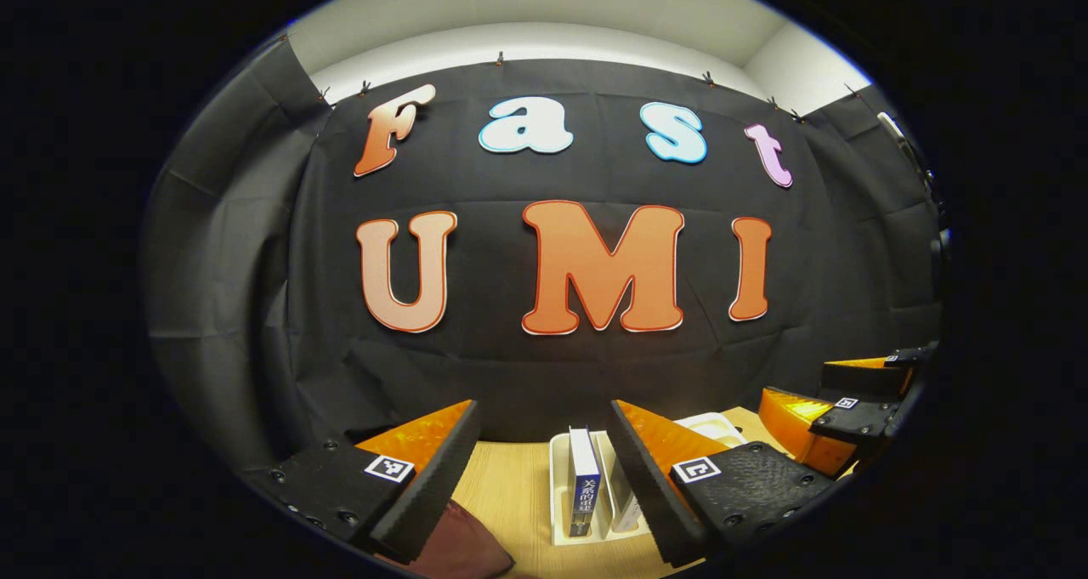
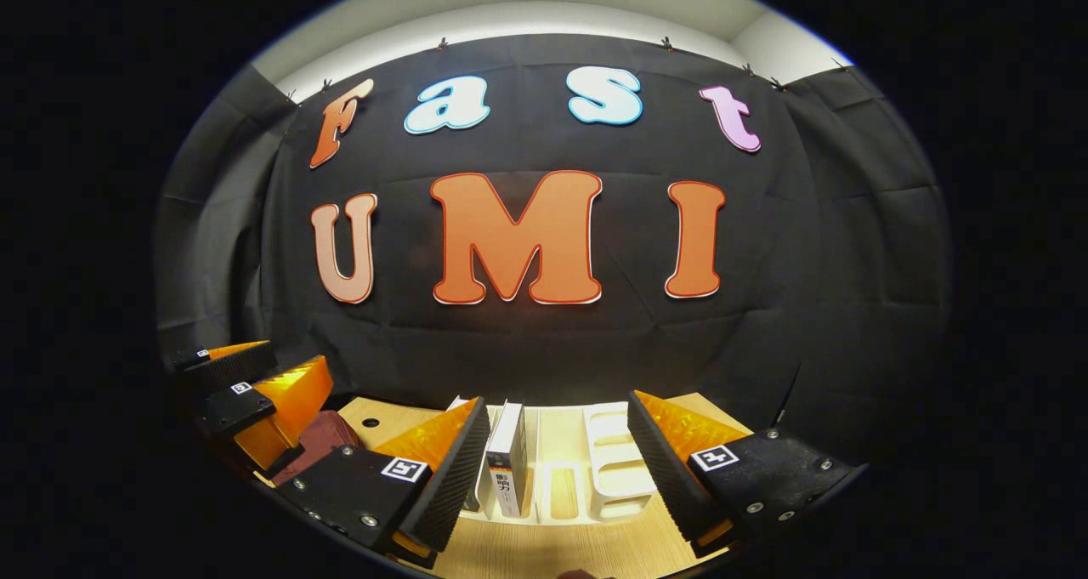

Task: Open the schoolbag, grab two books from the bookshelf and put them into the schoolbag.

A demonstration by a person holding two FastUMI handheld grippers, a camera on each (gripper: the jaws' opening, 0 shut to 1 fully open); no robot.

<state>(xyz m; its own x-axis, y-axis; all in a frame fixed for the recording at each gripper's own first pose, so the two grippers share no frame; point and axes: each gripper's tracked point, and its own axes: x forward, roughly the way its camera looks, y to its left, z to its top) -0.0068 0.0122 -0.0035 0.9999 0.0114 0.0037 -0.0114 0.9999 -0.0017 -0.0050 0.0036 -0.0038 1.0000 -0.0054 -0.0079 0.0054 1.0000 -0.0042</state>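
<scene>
Both grippers hover above the wooden table [image 1: 510, 485], facing the white slotted bookshelf [image 2: 616, 468] that stands against the booth's wall. The left gripper [image 1: 544, 468] has its fingers released and spread wide, nothing between them; a blue-spined book [image 1: 585, 481] stands upright in a slot just ahead of the gap. The right gripper [image 2: 561, 468] is likewise released and empty; a white-spined book [image 2: 510, 458] stands in the bookshelf just beside its left finger. The schoolbag [image 1: 459, 545] — a dark red mass at the near edge of the table, below the left gripper — also shows in the right gripper view [image 2: 319, 443], behind the other gripper. Whether it is open cannot be told.

The step in hand is judged to be opening the schoolbag, neither gripper yet touching it. To do it well, one gripper should pin the fabric while the other takes the zip pull or flap — a single-handed tug would likely drag the soft bag across the table.
</scene>
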